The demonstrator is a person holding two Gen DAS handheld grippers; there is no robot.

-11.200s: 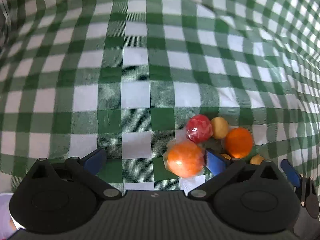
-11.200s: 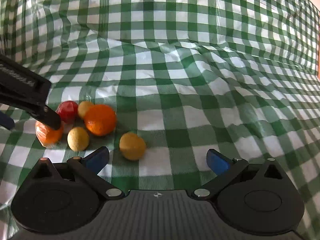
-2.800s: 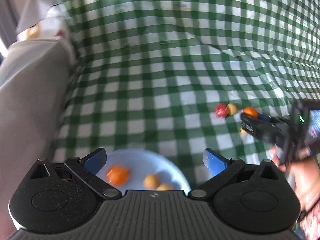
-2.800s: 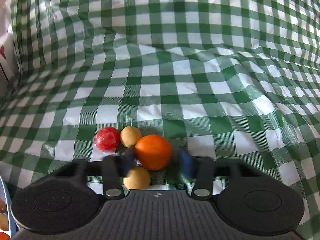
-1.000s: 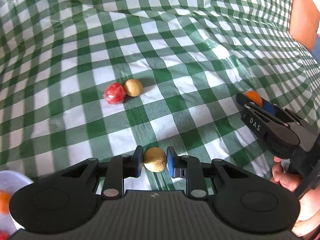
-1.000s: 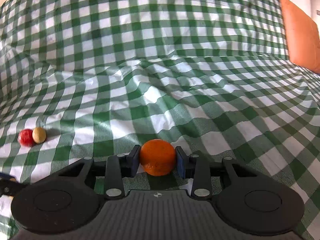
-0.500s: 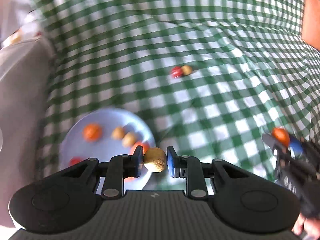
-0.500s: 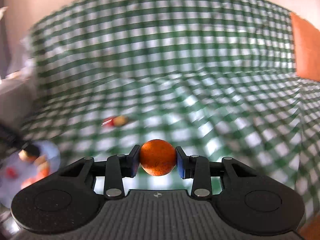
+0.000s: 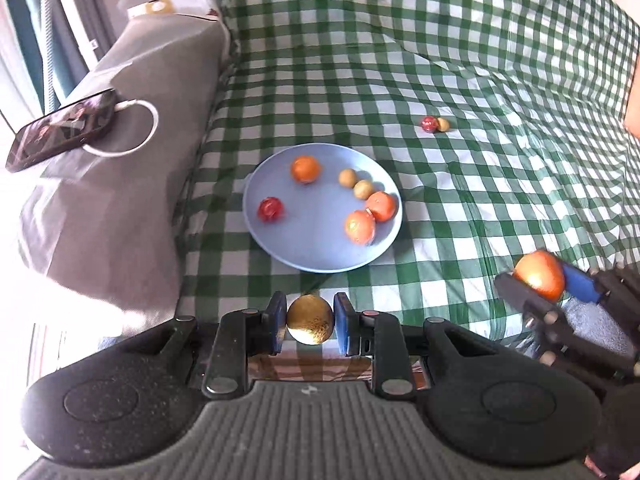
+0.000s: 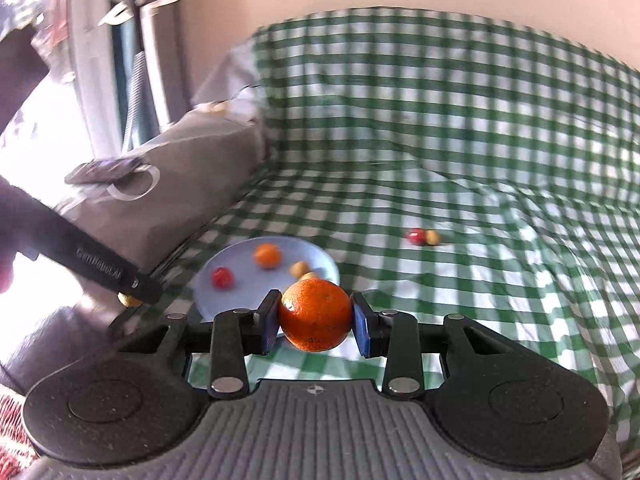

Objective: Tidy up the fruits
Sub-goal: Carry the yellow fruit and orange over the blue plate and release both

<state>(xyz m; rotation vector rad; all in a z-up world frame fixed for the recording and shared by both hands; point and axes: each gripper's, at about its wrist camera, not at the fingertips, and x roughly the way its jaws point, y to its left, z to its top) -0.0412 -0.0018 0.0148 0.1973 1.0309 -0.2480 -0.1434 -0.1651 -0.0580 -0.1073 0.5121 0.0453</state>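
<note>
Both grippers swung from loose fruit to plate, now near, just ahead of both. Means two more fruits about to be delivered. Right gripper fingers clamped on orange; left gripper fingers clamped on tan fruit. On plate: three oranges, two tan, one red. Beyond plate on cloth: one red, one tan, touching.

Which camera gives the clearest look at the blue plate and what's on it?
The left wrist view: it looks down on the blue plate, showing its whole rim and six fruits sharply. The right wrist view sees the plate low and blurred, partly hidden behind the orange.
</note>
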